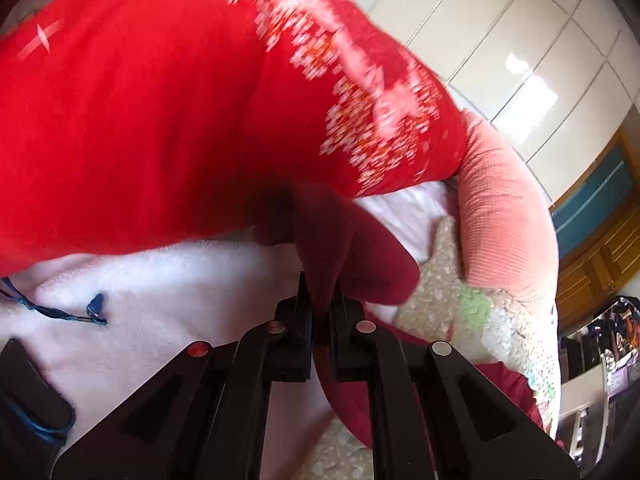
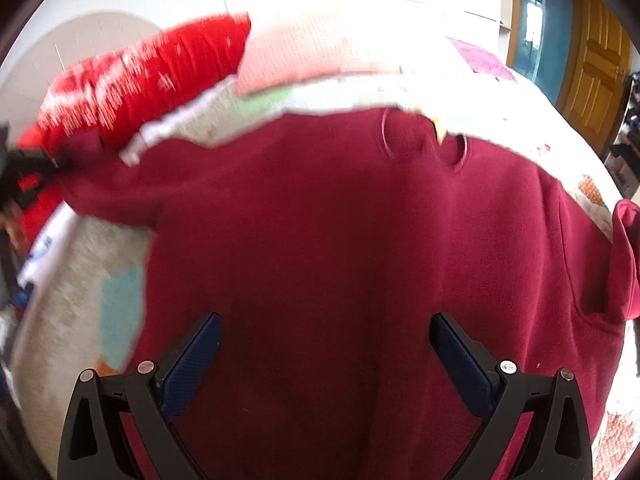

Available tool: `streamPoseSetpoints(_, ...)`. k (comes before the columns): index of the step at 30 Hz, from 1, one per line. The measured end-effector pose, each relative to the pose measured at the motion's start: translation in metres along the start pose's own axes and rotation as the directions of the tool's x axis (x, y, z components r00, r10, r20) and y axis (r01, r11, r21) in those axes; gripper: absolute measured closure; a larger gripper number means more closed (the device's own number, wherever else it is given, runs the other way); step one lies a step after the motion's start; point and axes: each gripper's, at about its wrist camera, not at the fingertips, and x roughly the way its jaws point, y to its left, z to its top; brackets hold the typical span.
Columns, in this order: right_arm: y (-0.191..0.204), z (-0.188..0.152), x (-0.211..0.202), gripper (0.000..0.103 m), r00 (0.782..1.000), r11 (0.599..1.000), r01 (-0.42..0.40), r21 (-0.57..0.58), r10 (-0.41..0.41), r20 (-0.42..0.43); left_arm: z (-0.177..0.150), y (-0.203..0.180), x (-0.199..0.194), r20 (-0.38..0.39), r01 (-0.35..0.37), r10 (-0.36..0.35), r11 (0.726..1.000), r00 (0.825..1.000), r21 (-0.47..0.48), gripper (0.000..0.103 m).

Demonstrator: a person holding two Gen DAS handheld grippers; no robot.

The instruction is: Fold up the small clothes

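Note:
A dark red sweatshirt (image 2: 340, 248) lies spread flat on the bed, neck hole at the far side. My right gripper (image 2: 326, 320) is open and empty, hovering over the sweatshirt's lower middle. My left gripper (image 1: 320, 292) is shut on the sweatshirt's left sleeve end (image 1: 352, 248) and holds it raised; it also shows at the left edge of the right wrist view (image 2: 28, 176), gripping that sleeve (image 2: 108, 184). The right sleeve (image 2: 624, 260) lies folded up at the right edge.
A bright red patterned garment (image 1: 160, 120) lies beyond the left gripper, also in the right wrist view (image 2: 152, 76). A white fleece garment (image 1: 152, 300) and a pink knit garment (image 1: 504, 208) lie on the patterned bedspread (image 2: 72, 300). Wardrobes and a wooden door (image 2: 596, 80) stand behind.

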Motion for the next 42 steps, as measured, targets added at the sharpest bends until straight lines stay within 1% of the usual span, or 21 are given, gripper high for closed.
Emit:
streamPoseSetpoints(3, -0.001, 0.005, 0.006, 0.000, 1.000, 1.000, 0.027, -0.016, -0.027, 0.012, -0.001, -0.031, -0.019, 0.056, 0.024, -0.027, 0.998, 0.998, 0.056, 0.099)
streamPoseSetpoints(5, -0.001, 0.003, 0.032, 0.000, 0.995, 0.998, 0.034, -0.048, -0.038, -0.093, -0.006, -0.058, -0.037, 0.087, 0.053, -0.065, 0.991, 0.994, 0.126, 0.099)
streamPoseSetpoints(8, -0.010, 0.008, 0.014, 0.001, 0.999, 1.000, -0.008, -0.030, 0.006, -0.054, -0.027, -0.111, -0.058, 0.115, 0.133, -0.164, 0.962, 0.980, 0.237, 0.099)
streamPoseSetpoints(10, -0.024, 0.010, -0.003, 0.001, 1.000, 1.000, -0.027, 0.003, 0.027, -0.010, -0.046, -0.142, -0.070, 0.089, 0.196, -0.234, 0.931, 0.968, 0.309, 0.099)
streamPoseSetpoints(12, -0.049, 0.010, -0.019, 0.001, 1.000, 0.999, 0.010, 0.049, -0.011, 0.023, -0.076, -0.180, -0.066, 0.030, 0.261, -0.293, 0.890, 0.956, 0.374, 0.099)
streamPoseSetpoints(14, -0.075, 0.009, -0.029, 0.001, 0.998, 0.994, 0.050, 0.094, -0.053, 0.028, -0.112, -0.219, -0.052, -0.073, 0.335, -0.335, 0.849, 0.939, 0.410, 0.099)
streamPoseSetpoints(16, -0.100, 0.005, -0.036, 0.001, 0.996, 0.986, 0.081, 0.146, -0.086, 0.028, -0.151, -0.243, -0.028, -0.181, 0.394, -0.350, 0.823, 0.919, 0.409, 0.099)
streamPoseSetpoints(18, -0.123, -0.001, -0.039, 0.001, 0.995, 0.977, 0.093, 0.194, -0.100, 0.025, -0.186, -0.265, -0.005, -0.316, 0.454, -0.344, 0.794, 0.884, 0.405, 0.098)
streamPoseSetpoints(20, -0.140, -0.005, -0.042, 0.001, 0.995, 0.969, 0.087, 0.233, -0.094, 0.021, -0.220, -0.282, 0.021, -0.465, 0.503, -0.299, 0.761, 0.833, 0.410, 0.088)
streamPoseSetpoints(21, -0.142, -0.008, -0.044, 0.001, 0.996, 0.967, 0.079, 0.243, -0.087, 0.022, -0.232, -0.285, 0.026, -0.506, 0.517, -0.281, 0.747, 0.816, 0.419, 0.075)
streamPoseSetpoints(22, -0.144, -0.007, -0.044, 0.001, 0.996, 0.965, 0.073, 0.251, -0.081, 0.022, -0.235, -0.286, 0.024, -0.510, 0.517, -0.274, 0.741, 0.815, 0.428, 0.063)
streamPoseSetpoints(23, -0.144, -0.008, -0.046, 0.001, 0.997, 0.965, 0.070, 0.252, -0.079, 0.024, -0.232, -0.285, 0.022, -0.503, 0.517, -0.276, 0.735, 0.819, 0.438, 0.059)
streamPoseSetpoints(26, -0.142, -0.005, -0.050, 0.001, 0.996, 0.969, 0.070, 0.239, -0.082, 0.040, -0.215, -0.270, -0.003, -0.492, 0.544, -0.314, 0.713, 0.812, 0.442, 0.040)
streamPoseSetpoints(27, -0.141, -0.004, -0.050, 0.001, 0.995, 0.968, 0.071, 0.239, -0.085, 0.048, -0.204, -0.265, -0.009, -0.473, 0.537, -0.320, 0.712, 0.821, 0.451, 0.034)
streamPoseSetpoints(30, -0.136, 0.001, -0.059, 0.001, 0.990, 0.968, 0.069, 0.240, -0.096, 0.101, -0.179, -0.237, -0.032, -0.352, 0.456, -0.305, 0.721, 0.885, 0.521, 0.034)
streamPoseSetpoints(33, -0.118, 0.018, -0.060, 0.001, 0.988, 0.983, 0.027, 0.182, -0.054, 0.146, -0.162, -0.206, -0.041, -0.203, 0.301, -0.225, 0.777, 0.953, 0.553, 0.034)
streamPoseSetpoints(35, -0.097, 0.032, -0.055, 0.001, 0.985, 0.994, 0.006, 0.110, -0.025, 0.172, -0.150, -0.188, -0.027, -0.158, 0.217, -0.156, 0.823, 0.975, 0.526, 0.034)
streamPoseSetpoints(37, -0.076, 0.046, -0.045, 0.003, 0.983, 0.999, -0.004, 0.050, -0.005, 0.182, -0.149, -0.177, -0.009, -0.202, 0.205, -0.118, 0.843, 0.972, 0.497, 0.034)
streamPoseSetpoints(40, -0.038, 0.072, -0.014, 0.010, 0.989, 0.998, -0.007, -0.056, 0.015, 0.149, -0.166, -0.172, 0.022, -0.296, 0.202, -0.060, 0.856, 0.953, 0.476, 0.034)
streamPoseSetpoints(41, -0.027, 0.077, -0.002, 0.020, 0.991, 0.996, 0.016, -0.085, -0.004, 0.135, -0.170, -0.169, 0.027, -0.318, 0.206, -0.054, 0.860, 0.946, 0.467, 0.034)
streamPoseSetpoints(42, -0.020, 0.083, 0.012, 0.044, 0.993, 0.993, 0.044, -0.111, -0.031, 0.116, -0.175, -0.167, 0.030, -0.332, 0.212, -0.055, 0.864, 0.942, 0.457, 0.034)
